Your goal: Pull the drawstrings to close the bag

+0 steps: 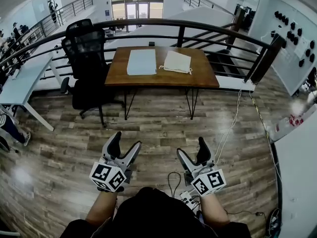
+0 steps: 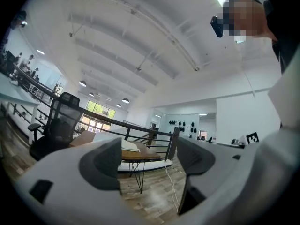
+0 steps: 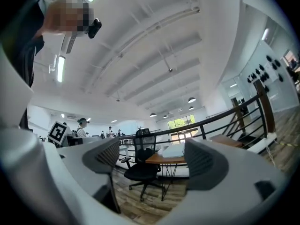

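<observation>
Step in hand: approach, with no contact yet. The person stands well back from the wooden table (image 1: 163,76), with bare plank floor between.

Left gripper (image 1: 125,145): jaws wide apart, nothing between them. In the left gripper view only the distant table shows through the gap.
Right gripper (image 1: 193,151): jaws also wide apart and empty.
Both point level, toward the table.

The bag (image 1: 177,61), pale cloth, lies flat on the right half of the table top. Its drawstrings seem to trail at its edges, too small to trace. A grey-blue flat pad (image 1: 141,62) lies just beside the bag, on the table's left half.

Next move, as I judge it: walk up to the table, find both cord ends, and take one in each gripper.

Around: a black office chair (image 1: 89,58) stands off the table's left end and a dark railing (image 1: 198,26) runs behind the table. Cables (image 1: 173,180) and a power strip (image 1: 187,198) lie on the floor at the person's feet, well short of the table, and are a possible trip hazard.
</observation>
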Available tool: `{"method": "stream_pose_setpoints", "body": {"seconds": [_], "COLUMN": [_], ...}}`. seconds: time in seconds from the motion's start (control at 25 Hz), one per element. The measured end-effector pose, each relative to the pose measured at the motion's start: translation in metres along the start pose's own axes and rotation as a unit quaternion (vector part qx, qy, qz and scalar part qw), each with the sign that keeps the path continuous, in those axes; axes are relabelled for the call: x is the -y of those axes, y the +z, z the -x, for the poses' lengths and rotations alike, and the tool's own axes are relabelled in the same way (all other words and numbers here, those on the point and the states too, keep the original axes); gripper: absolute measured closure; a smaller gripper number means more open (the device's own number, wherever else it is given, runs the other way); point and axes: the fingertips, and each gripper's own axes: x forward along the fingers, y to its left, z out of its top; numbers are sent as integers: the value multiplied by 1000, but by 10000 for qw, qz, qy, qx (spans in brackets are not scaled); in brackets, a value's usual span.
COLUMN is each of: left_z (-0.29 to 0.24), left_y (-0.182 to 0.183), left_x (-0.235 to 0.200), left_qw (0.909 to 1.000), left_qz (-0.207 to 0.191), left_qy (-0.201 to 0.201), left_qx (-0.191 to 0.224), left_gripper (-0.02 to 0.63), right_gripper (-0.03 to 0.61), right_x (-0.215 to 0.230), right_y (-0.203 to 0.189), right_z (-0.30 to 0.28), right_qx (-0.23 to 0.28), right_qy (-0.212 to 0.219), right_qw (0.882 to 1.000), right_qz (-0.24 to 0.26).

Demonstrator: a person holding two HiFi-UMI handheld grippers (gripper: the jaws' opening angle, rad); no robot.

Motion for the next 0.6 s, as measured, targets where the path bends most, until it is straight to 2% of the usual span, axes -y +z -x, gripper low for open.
{"method": "stream_pose_setpoints", "body": {"seconds": [0.12,0.28,0.6], "left_z": [-10,-15,-30], "left_y": [-3,-10,-28], "left_x": [6,16,28], "left_qw": [10000,9998,9993], "left_qz": [2,-138,-160], "left_qy": [79,109,180], "left_qx": [-14,-90,-295], "left_gripper": [253,252,250], "right_gripper": [161,168,236], "right_x": [10,32,92], "right_y": [4,3,-11], "right_z": [2,20,42], "right_qx": [-33,65,-21], "right_qy": [32,-189,-492], "right_qw": [10000,9998,9978], "right_qz": [74,-79,-446]}}
